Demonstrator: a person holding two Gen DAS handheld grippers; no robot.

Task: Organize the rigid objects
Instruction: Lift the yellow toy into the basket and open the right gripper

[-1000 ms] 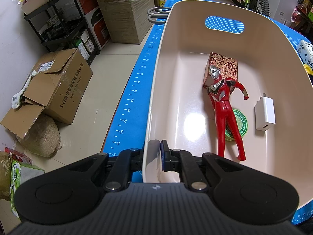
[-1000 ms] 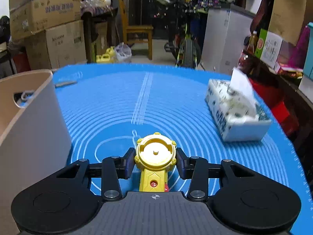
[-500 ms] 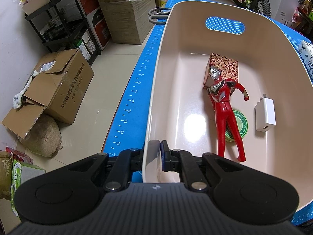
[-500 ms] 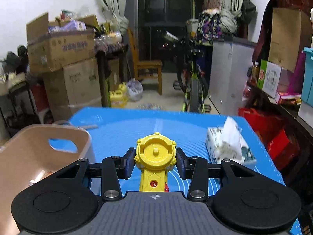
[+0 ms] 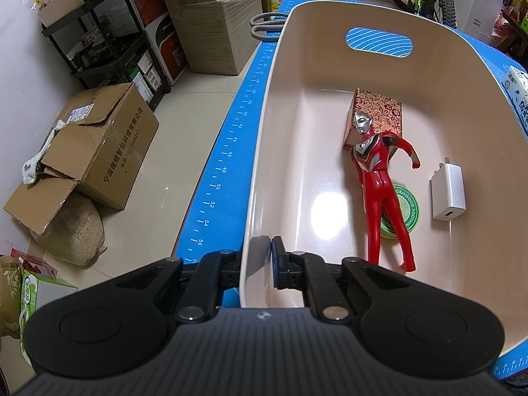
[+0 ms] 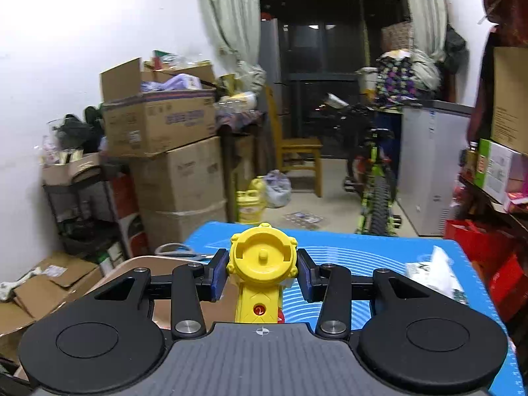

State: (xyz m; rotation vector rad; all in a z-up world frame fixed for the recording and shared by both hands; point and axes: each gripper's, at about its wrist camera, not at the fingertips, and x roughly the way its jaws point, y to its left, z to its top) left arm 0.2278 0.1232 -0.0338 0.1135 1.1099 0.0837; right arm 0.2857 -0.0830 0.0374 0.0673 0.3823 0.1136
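My left gripper (image 5: 260, 260) is shut on the near rim of a beige plastic bin (image 5: 264, 138), one finger outside the wall and one inside. On the bin's floor lie a red toy figure (image 5: 379, 178), a patterned red box (image 5: 379, 112), a round green tin (image 5: 404, 209) and a white charger (image 5: 448, 191). My right gripper (image 6: 262, 272) is shut on a yellow toy (image 6: 262, 259) with a round head, held well above the blue mat (image 6: 346, 254). The bin's rim (image 6: 138, 260) shows low on the left there.
Grey scissors (image 5: 264, 24) lie on the mat behind the bin. A tissue box (image 6: 432, 274) stands on the mat's right side. Cardboard boxes (image 5: 95, 145), a black shelf rack (image 5: 109, 43) and a bicycle (image 6: 373, 178) crowd the floor around the table.
My right gripper has risen and tipped upward with the yellow toy, so the mat has dropped low in its view and the room fills it. The left gripper and bin have stayed put.
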